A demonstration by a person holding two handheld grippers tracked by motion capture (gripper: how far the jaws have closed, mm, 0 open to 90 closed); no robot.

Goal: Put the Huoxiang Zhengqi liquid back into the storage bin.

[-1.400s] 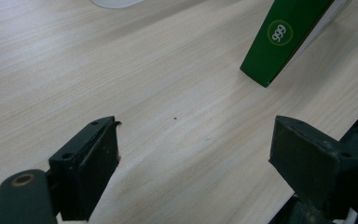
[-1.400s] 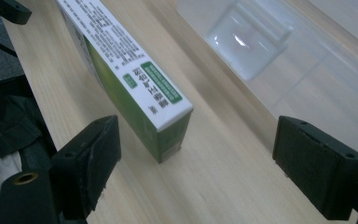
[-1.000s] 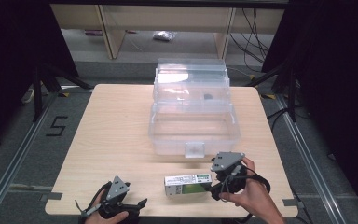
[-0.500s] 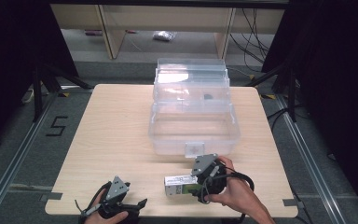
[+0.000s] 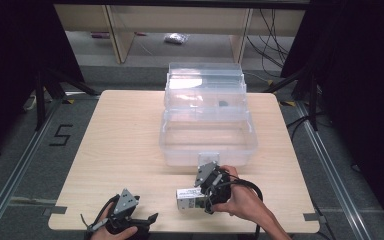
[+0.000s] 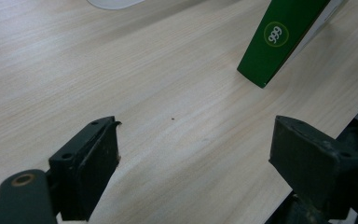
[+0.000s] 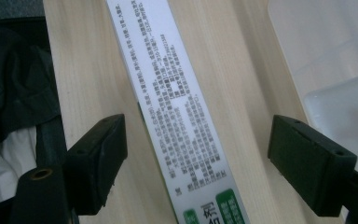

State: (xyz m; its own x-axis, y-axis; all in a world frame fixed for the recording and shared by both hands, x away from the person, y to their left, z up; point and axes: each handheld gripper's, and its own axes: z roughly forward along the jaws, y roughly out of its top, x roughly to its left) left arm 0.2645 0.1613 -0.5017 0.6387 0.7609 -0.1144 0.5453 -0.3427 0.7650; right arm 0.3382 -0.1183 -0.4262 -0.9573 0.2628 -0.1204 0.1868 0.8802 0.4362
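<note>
On the pale wooden table (image 5: 125,145), a long white-and-green printed carton (image 5: 189,199) lies flat near the front edge, just before the clear plastic storage box (image 5: 207,135) with its lid raised. The right gripper (image 5: 203,200) straddles the carton, its jaws having just been closing but not yet touching either side, so the pick-up looks to be in hand; next they need to pinch its long sides squarely. The left gripper (image 5: 147,221) rests spread and empty nearby.
</note>
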